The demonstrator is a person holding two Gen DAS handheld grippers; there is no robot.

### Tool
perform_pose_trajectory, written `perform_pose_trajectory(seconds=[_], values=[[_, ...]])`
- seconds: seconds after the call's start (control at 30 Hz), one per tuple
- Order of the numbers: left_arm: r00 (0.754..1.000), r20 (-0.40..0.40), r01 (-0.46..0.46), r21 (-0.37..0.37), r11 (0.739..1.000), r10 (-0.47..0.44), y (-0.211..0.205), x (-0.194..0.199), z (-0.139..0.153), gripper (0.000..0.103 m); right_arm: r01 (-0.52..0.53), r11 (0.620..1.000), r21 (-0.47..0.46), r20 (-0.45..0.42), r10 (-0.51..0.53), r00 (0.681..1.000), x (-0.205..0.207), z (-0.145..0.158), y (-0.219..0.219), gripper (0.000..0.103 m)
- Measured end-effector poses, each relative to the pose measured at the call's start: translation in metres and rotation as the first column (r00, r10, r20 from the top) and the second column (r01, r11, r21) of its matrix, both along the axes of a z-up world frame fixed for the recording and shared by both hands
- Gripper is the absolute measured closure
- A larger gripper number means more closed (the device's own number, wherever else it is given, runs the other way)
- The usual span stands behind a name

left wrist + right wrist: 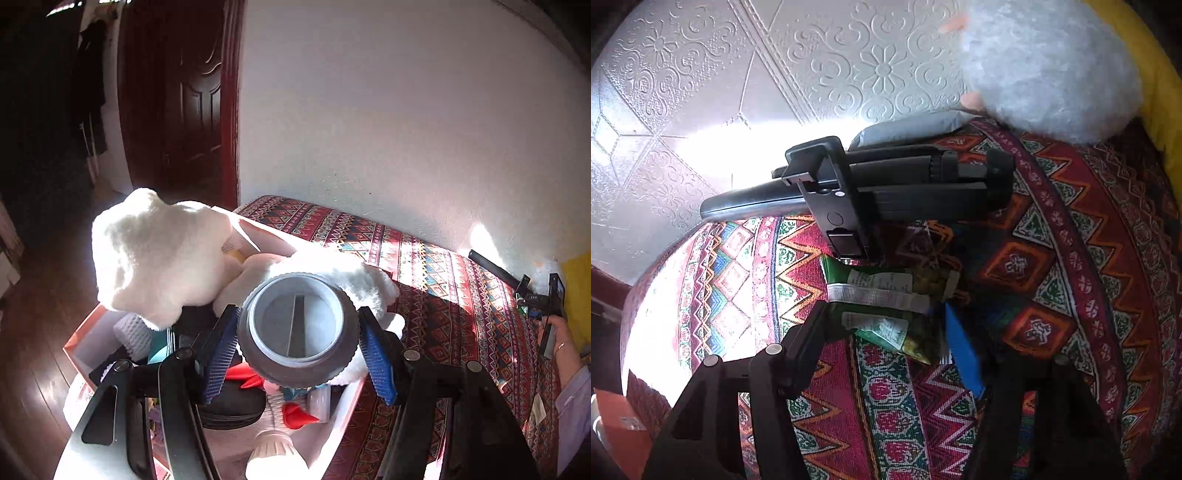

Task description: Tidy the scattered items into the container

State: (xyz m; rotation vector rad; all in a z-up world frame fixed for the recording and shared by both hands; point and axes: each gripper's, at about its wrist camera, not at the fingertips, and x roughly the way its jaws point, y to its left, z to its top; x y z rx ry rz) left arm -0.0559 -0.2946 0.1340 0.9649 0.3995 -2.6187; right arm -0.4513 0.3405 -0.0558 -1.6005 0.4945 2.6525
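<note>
My left gripper (298, 350) is shut on a grey round container with a pale rim (298, 328), held over the pink-white box (345, 410). The box holds a white plush toy (155, 254), red pieces (297, 415) and a black pouch (232, 410). My right gripper (886, 332) is down on the patterned cloth (1071, 258), its fingers around green snack packets (886, 291); I cannot tell whether they pinch them. A black phone-holder stick (886, 181) lies just beyond. In the left wrist view the right gripper (546, 295) shows far right.
A fluffy white plush (1045, 66) and a yellow thing (1160, 92) lie past the stick. A white wall (406, 110) backs the cloth-covered surface. A dark red door (177, 99) and wooden floor (40, 325) lie left of the box.
</note>
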Motion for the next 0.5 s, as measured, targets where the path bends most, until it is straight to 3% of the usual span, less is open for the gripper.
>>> perform_pose_trajectory(seconds=[0.03, 0.13, 0.2, 0.3, 0.4, 0.5], values=[[1.0, -0.006, -0.019, 0.009, 1.0, 0.019, -0.008, 0.004, -0.006, 0.041, -0.022, 0.999, -0.025, 0.004, 0.022, 1.0, 0.01, 0.005, -0.001, 0.064], [1.0, 0.003, -0.029, 0.039, 0.999, 0.029, -0.024, 0.013, -0.015, 0.041, -0.086, 0.995, -0.046, -0.013, 0.085, 0.996, 0.064, 0.039, -0.004, 0.066], [1.0, -0.013, -0.012, 0.072, 0.997, 0.013, -0.032, 0.021, -0.008, 0.041, -0.167, 0.984, -0.057, -0.059, 0.164, 0.985, 0.111, 0.079, -0.019, 0.066], [0.998, -0.06, -0.02, 0.041, 0.999, 0.023, -0.038, 0.035, 0.017, 0.041, -0.324, 0.945, -0.043, -0.14, 0.315, 0.939, 0.18, 0.153, -0.072, 0.066], [0.997, -0.075, -0.004, 0.057, 0.998, 0.008, -0.046, 0.038, 0.029, 0.041, -0.508, 0.861, -0.027, -0.258, 0.485, 0.836, 0.24, 0.232, -0.167, 0.066], [0.998, 0.017, 0.062, 0.104, 0.993, -0.064, -0.053, 0.034, 0.01, 0.03, -0.677, 0.736, 0.007, -0.387, 0.626, 0.677, 0.299, 0.294, -0.271, 0.066]])
